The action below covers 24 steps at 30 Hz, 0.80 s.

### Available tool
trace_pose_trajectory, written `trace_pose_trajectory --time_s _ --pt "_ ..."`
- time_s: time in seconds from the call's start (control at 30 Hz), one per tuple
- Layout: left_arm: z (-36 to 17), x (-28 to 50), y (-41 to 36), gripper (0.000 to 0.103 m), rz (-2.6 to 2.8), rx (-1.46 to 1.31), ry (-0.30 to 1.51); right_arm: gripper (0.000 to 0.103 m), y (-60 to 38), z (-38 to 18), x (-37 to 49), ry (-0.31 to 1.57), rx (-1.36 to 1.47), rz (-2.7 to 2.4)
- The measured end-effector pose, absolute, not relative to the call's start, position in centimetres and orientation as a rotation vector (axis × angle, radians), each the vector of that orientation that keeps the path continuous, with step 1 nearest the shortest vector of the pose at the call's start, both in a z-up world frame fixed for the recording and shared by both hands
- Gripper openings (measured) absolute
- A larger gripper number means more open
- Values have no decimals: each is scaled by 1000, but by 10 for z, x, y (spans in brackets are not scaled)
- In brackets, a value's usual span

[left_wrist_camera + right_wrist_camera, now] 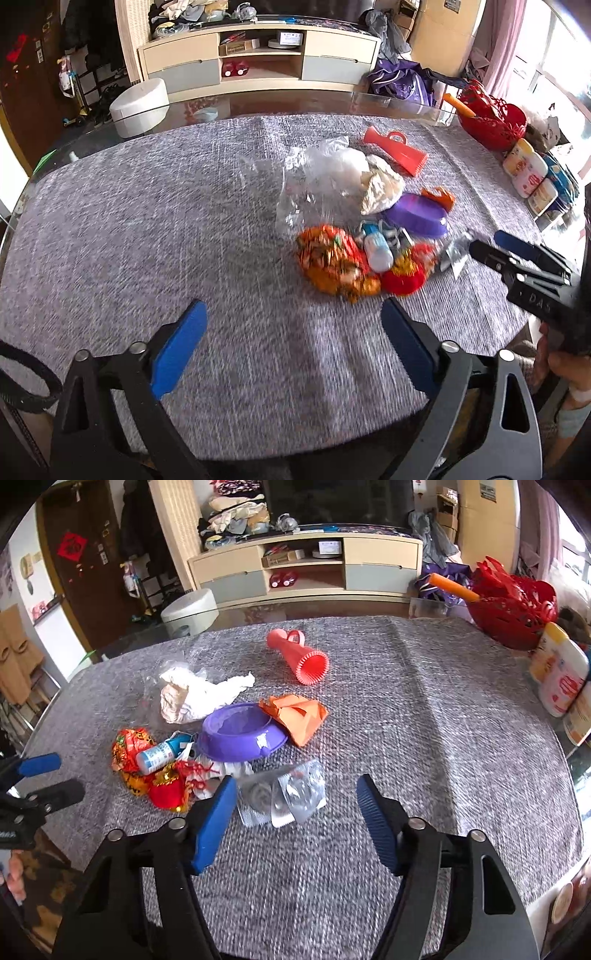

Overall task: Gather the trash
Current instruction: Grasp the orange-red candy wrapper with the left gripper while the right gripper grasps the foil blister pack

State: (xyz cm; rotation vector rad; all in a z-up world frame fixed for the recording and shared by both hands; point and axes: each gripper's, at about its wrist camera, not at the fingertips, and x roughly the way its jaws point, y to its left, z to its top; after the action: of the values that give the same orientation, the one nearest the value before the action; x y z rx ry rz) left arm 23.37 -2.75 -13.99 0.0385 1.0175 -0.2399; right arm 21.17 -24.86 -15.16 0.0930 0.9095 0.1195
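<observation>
Nothing looks collected yet: the trash lies in one loose heap on the grey tablecloth (424, 709), and no bin or bag for it shows in either view.

From the left, the left gripper (293, 325) hangs over bare cloth just short of the heap, its fingers spread wide with nothing between them. Nearest it is an orange and red foil wrapper (127, 746) with a small white and blue bottle (157, 755) lying on it and a red tasselled pouch (168, 792) beside. Behind these sit crumpled white paper (192, 696) and clear plastic film (317, 181). Next come a purple bowl (240, 733), a folded orange paper (295, 712) touching its rim, and clear blister packs (284, 797). A red ribbed cone (301, 657) lies apart, farther back.

The right gripper (295, 812) hovers just in front of the blister packs, fingers moderately apart and empty. I judge every piece is still to be picked up, with the blister packs the likely first grab.
</observation>
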Motion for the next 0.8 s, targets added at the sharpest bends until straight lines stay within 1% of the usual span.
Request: trace_pose_trajectory --time_s 0.1,0.13,0.17,0.27,0.37,0.4,0.5,0.57,0.6,0.63,0.7,0.73,0.8 --pt "-144 247 -32 82 -245 24 1017 56 -249 -156 217 921 98 129" --pt "-146 253 -33 81 -243 23 1018 52 -249 -158 219 925 101 133" --pt "-147 257 -34 80 -242 21 1019 48 -249 -159 220 928 103 136" --pt "-153 269 -38 79 -244 16 1027 40 -249 -162 222 936 101 144" --pt "-160 278 -42 77 -247 20 1043 38 -249 -164 224 939 101 152" --pt "-163 280 -42 79 -251 15 1048 37 -250 -164 225 941 102 155" --pt "-169 284 -45 75 -270 3 1062 33 -251 -165 226 938 97 153" --pt "-173 285 -49 70 -303 -7 1073 33 -252 -165 228 936 98 153" --pt "-174 284 -52 64 -321 -11 1076 33 -253 -165 228 934 99 151" --pt "-176 284 -56 49 -331 -6 1080 32 -254 -165 228 932 100 148" --pt "-176 283 -60 49 -328 6 1075 30 -257 -163 227 927 104 145" --pt "-175 282 -61 48 -327 7 1075 26 -258 -162 227 925 106 145" --pt "-173 280 -62 48 -328 7 1072 26 -260 -159 224 918 108 143"
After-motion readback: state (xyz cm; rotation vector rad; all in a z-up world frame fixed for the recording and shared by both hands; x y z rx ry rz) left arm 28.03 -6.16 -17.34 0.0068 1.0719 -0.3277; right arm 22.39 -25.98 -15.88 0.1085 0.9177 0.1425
